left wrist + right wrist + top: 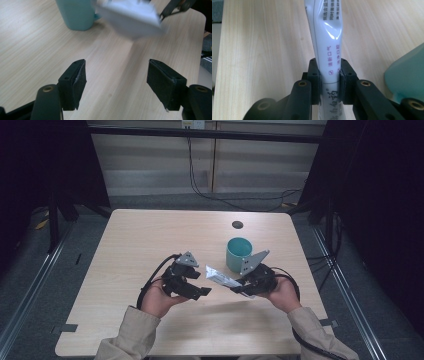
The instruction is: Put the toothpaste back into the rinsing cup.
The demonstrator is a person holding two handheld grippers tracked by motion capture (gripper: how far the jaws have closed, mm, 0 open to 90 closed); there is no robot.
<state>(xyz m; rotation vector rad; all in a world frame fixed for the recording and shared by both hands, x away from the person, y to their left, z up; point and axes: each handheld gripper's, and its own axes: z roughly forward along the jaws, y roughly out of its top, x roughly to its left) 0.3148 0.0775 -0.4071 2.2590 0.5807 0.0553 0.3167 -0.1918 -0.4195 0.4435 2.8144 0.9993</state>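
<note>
Broadly, the wooden table (150, 245) carries a teal cup (238, 254) standing upright toward its right half, with both grippers raised over the near side. On the right, the right gripper (330, 75) has its jaws pressed in on a white tube (325, 37), pinching it near one end; the tube's other end juts out toward the left gripper, and in the high view the tube (222, 277) lies roughly level just beside the cup. Its surface is glossy white, dented where light catches it, with purple and dark printed characters too small to read reliably. The left gripper (116, 82) has its jaws spread wide with nothing between them and bare tabletop beneath. In the left gripper view the tube (130, 18) is blurred and cut off at the top edge, so its end detail cannot be made out; the cup (75, 13) is likewise cropped there
</note>
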